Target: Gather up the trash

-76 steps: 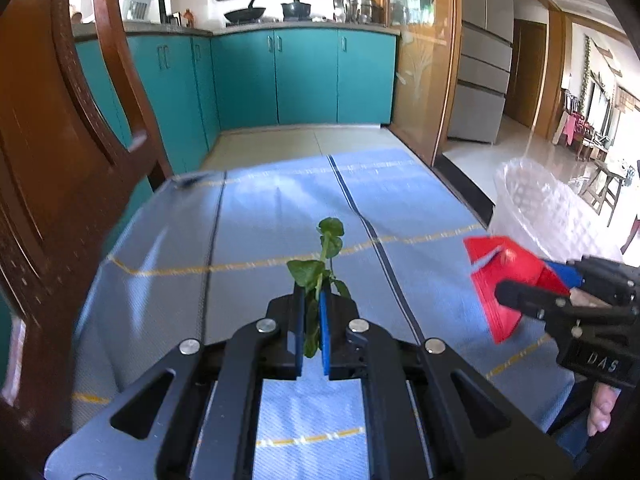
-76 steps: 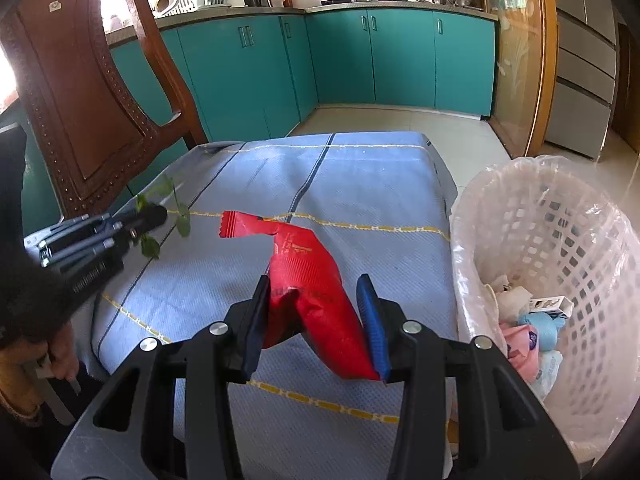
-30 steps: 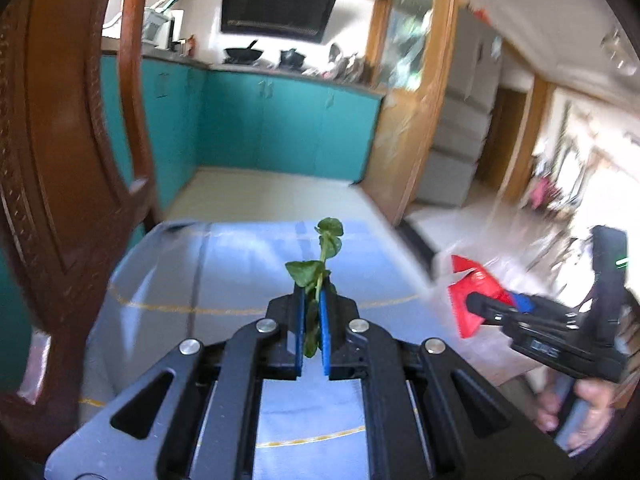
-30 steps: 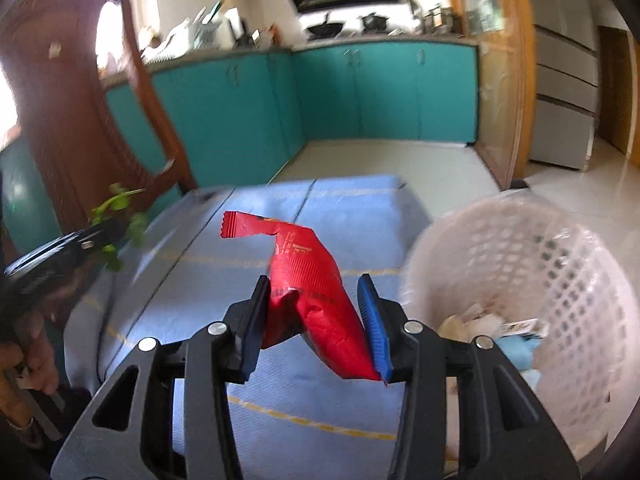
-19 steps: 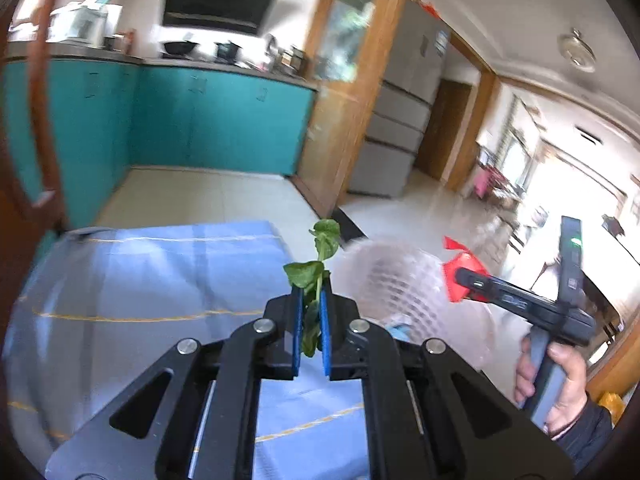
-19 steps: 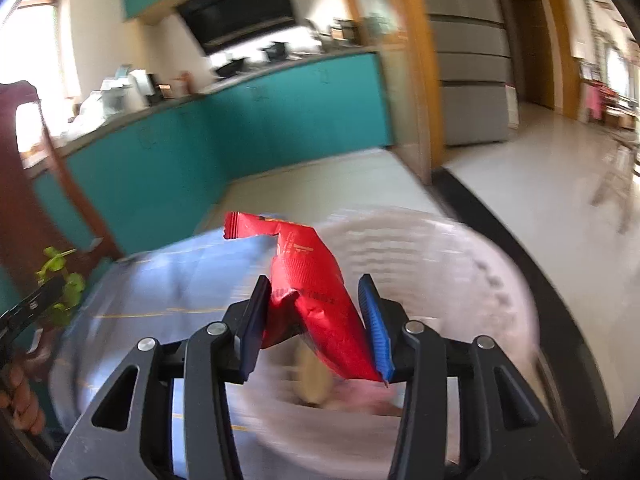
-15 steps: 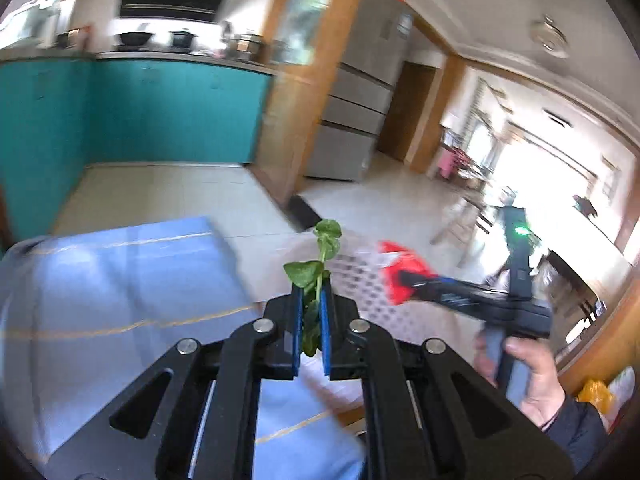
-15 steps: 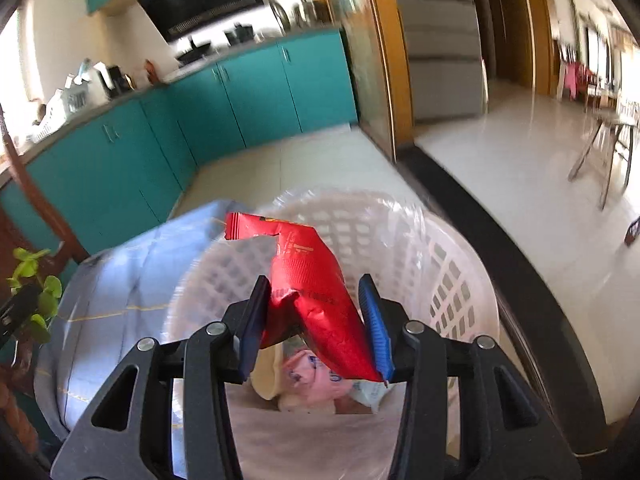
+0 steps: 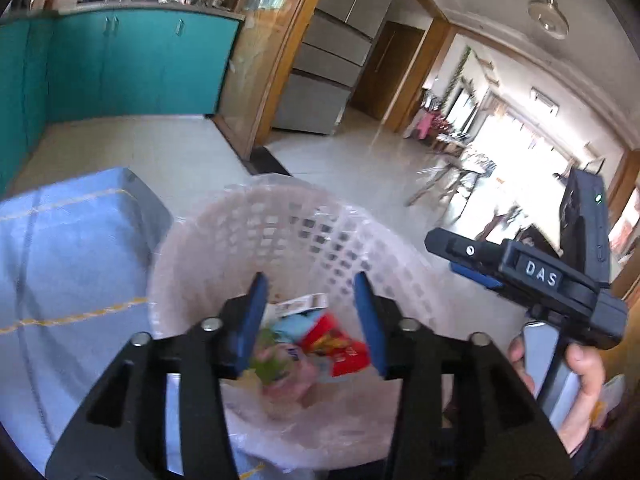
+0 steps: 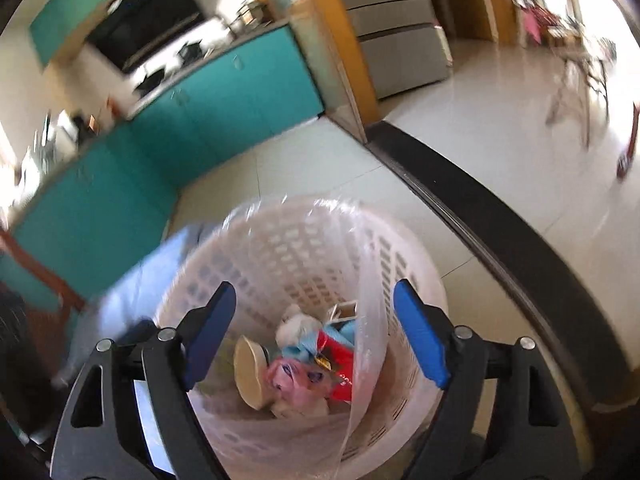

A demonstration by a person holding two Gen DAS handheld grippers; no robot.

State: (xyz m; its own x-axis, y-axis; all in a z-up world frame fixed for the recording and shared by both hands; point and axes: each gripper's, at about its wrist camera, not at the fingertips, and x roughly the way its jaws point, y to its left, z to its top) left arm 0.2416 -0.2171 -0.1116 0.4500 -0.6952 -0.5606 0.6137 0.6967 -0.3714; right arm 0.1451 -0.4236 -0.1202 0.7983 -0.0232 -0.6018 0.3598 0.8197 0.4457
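A: White plastic basket (image 9: 280, 232) w/ a clear liner sat right below both hand-held grippers. Left hand-held gripper (image 9: 310, 320) – jaws were opening, nothing btwn them.

B: And the right hand-held gripper (image 10: 316, 336)?

A: Same – jaws were opening wide, empty. Red wrapper (image 10: 340, 364) lay in the basket under it, among other trash; green sprig (image 9: 270, 368) was blurry, inside the basket below the left one. Blue-clothed tabletop (image 9: 60, 248) was left of it.
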